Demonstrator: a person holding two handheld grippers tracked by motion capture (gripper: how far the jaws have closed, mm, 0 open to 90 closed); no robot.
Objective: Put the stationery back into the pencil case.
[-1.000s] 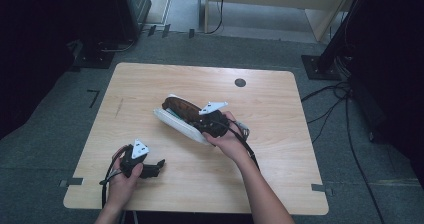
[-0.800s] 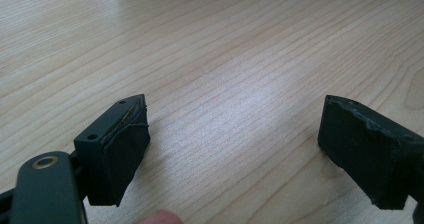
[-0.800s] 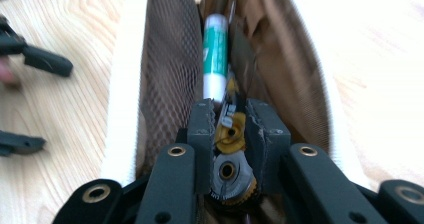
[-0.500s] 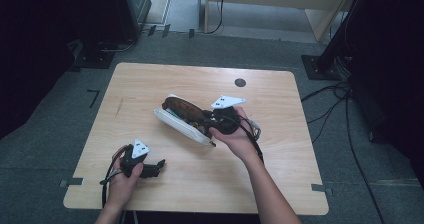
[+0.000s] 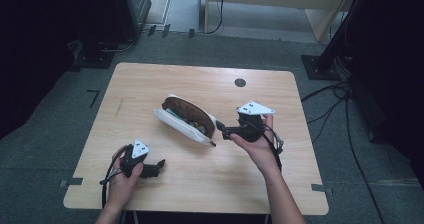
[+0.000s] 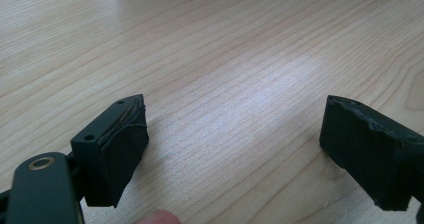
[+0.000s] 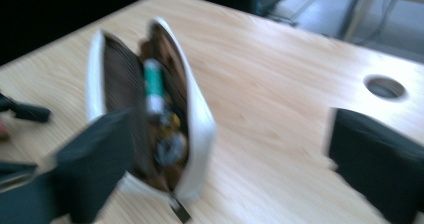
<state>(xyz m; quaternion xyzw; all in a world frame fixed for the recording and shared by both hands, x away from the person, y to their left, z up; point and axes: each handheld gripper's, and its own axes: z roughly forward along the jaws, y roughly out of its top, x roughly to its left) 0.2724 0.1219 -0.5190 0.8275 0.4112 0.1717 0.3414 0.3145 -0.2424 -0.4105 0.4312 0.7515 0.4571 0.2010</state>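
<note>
High view: a white pouch (image 5: 186, 120) with a brown lining lies open near the middle of the wooden table (image 5: 150, 84), its long mouth gaping upward and running slantwise across the board. Small items sit inside, among them a green-and-white tube (image 7: 154, 85) seen in the right gripper view, along with some blurred yellowish and grey bits I cannot name. A dark zipper pull (image 7: 181, 210) hangs at the near end of the pouch. The right gripper (image 5: 220, 129) hovers just beside that end, pointing at it; its jaws have just been opening and now stand wide, with nothing between the pads and the pouch clear of them. The left gripper (image 5: 159, 165) rests low over the near left part of the table, well apart from the pouch, its jaws spread wide over bare wood.
</note>
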